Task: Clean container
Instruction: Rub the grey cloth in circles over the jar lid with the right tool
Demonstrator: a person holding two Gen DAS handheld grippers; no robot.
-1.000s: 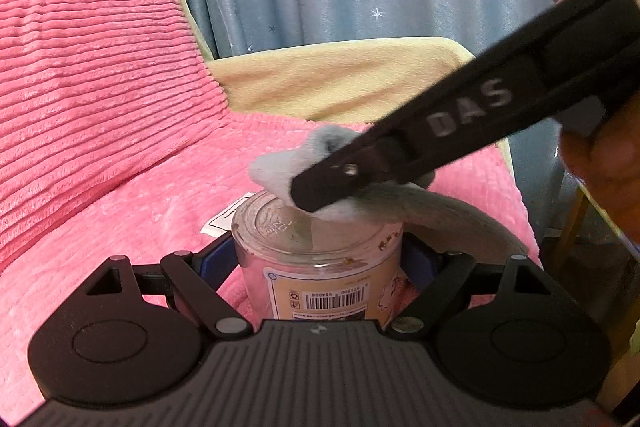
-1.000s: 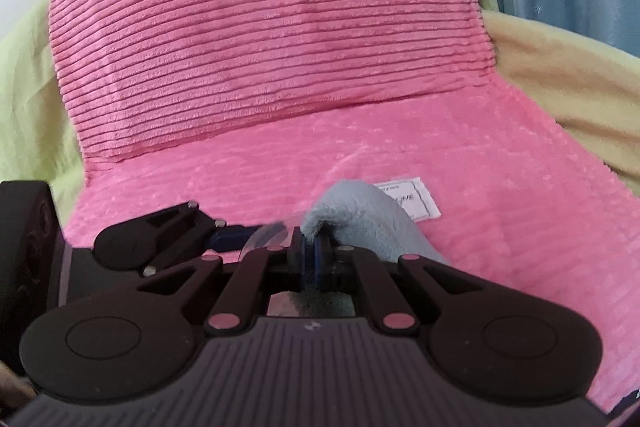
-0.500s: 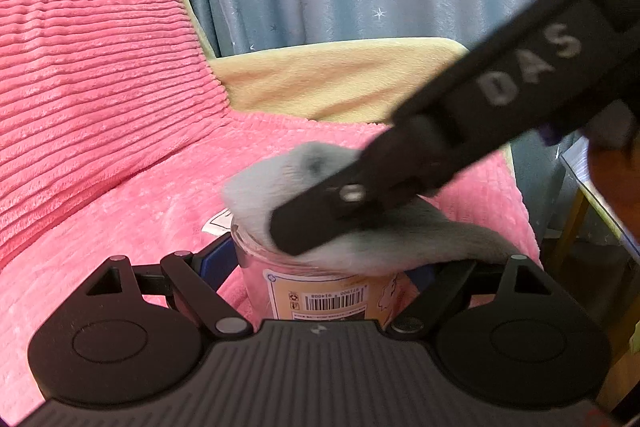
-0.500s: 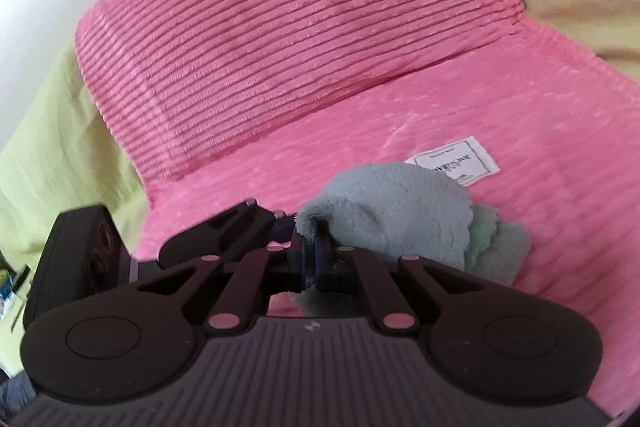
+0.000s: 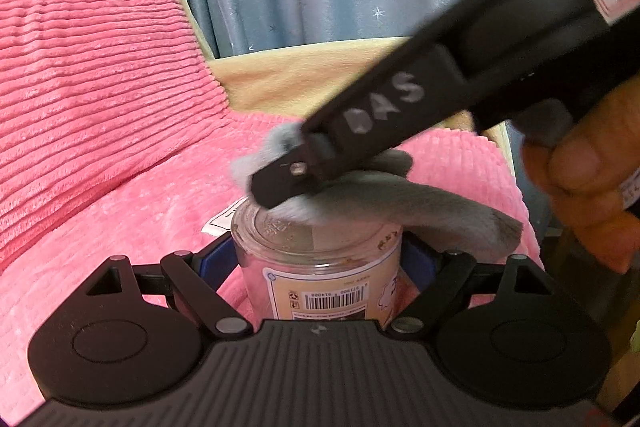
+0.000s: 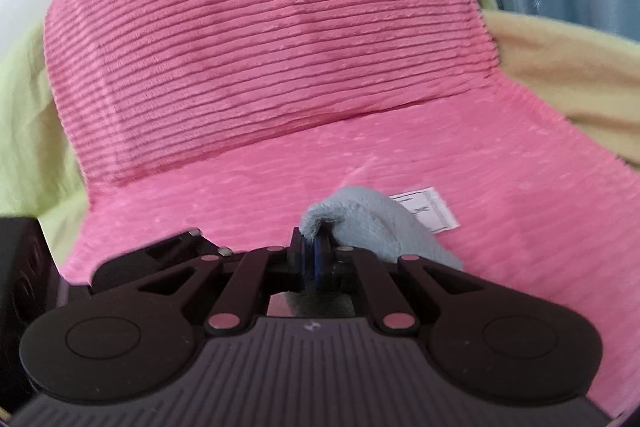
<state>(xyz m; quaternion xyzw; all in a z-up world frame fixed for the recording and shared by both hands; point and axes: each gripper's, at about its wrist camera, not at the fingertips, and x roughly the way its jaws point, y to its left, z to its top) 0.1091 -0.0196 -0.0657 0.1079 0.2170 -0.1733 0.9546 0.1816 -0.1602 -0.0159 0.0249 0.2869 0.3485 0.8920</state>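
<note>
My left gripper (image 5: 318,259) clamps glass jar (image 5: 316,267) upright over pink blanket (image 5: 120,207). My right gripper (image 6: 314,259) pinches grey cloth (image 5: 360,199), pressed on jar mouth.

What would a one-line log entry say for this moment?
left gripper: shut on jar | right gripper: shut on cloth | cloth on jar mouth | step: wiping

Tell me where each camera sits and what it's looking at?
Left wrist: on the left hand-held gripper, facing the jar it clamps; a hand shows.
Right wrist: on the right hand-held gripper, facing the pink cushion; no hand shows.
Shared: grey cloth, pink blanket.
</note>
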